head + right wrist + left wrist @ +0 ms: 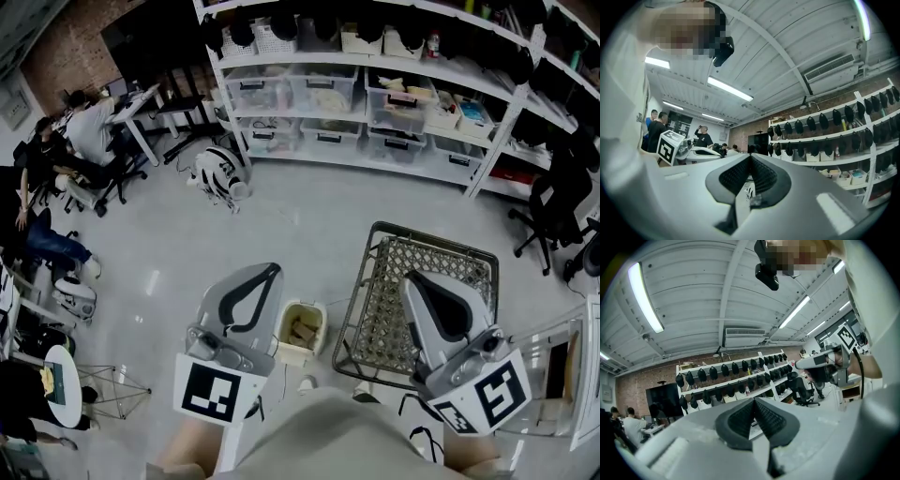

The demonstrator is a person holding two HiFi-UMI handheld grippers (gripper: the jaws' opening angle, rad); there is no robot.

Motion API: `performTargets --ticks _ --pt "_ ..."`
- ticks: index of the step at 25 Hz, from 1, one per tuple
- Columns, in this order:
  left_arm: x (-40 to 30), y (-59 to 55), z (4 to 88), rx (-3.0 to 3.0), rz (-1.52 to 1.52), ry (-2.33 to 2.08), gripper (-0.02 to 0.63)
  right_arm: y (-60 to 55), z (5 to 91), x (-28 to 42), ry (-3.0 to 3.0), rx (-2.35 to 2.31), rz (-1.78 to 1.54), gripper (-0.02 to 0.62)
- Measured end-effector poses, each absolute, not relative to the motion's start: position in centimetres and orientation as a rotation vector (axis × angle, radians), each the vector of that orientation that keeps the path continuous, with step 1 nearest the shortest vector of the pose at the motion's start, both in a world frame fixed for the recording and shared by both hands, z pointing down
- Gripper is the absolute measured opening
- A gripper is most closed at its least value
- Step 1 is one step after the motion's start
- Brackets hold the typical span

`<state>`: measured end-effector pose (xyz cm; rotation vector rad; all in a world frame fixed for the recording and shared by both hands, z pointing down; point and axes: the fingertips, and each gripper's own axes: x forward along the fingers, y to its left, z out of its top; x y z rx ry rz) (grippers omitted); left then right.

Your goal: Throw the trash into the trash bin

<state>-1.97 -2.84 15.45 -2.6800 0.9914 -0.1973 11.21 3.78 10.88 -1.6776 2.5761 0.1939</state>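
We are holding the left gripper (267, 272) and right gripper (413, 278) pressed together, pinching nothing; trash (302, 328) is lying inside the trash bin (292, 354) between them; the task is looking finished.

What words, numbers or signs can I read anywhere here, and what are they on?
No readable words or numbers anywhere in these views.
Square black-and-white markers on the cubes of the left gripper and right gripper: block patterns, not letters.
Any labels on the clear plastic storage boxes: too small to read.
Pale marks on the dark wall board: too blurred to read.
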Motion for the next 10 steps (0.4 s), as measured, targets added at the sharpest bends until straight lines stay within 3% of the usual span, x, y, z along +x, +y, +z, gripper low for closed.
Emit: performTargets --ticks 10 --pt "-2.84 -2.84 15.9 -2.695 -0.21 1.021 0.002 3.3 10.64 10.72 2.561 -1.611 0.106 0.003"
